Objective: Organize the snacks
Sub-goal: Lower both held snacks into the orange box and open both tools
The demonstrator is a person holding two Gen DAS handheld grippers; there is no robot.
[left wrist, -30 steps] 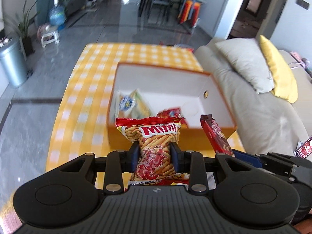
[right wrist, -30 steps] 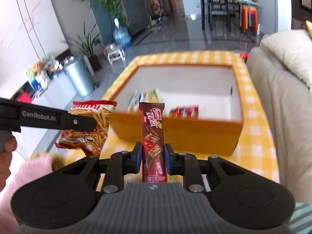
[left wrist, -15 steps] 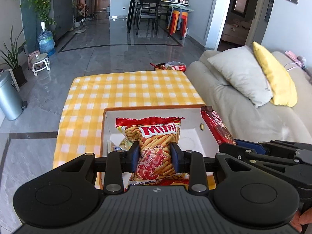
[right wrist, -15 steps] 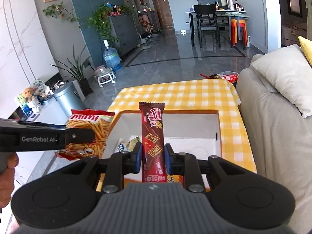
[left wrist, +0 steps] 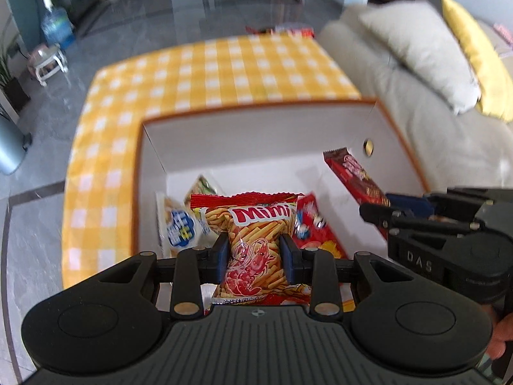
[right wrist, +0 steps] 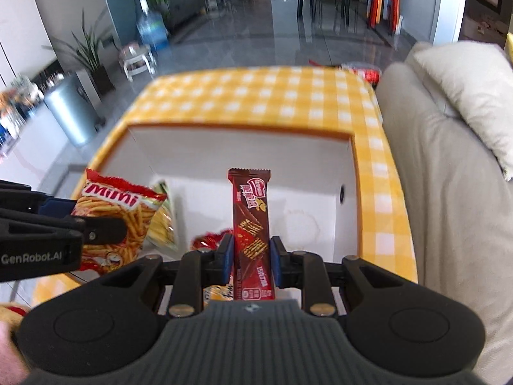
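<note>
Left gripper (left wrist: 255, 254) pinches the Mimi bag (left wrist: 256, 240) | right gripper (right wrist: 251, 256) pinches the chocolate bar (right wrist: 251, 221) | you lower both inside the box (left wrist: 256, 134), releasing clear of its right wall

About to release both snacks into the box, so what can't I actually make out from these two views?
- Box floor near the front wall: hidden by both gripper bodies.
- Snacks under the Mimi bag, left wrist view: mostly covered, labels blurred.
- Chocolate bar lower end, right wrist view: cut off by the right gripper.
- Left gripper: height above the floor unclear.
</note>
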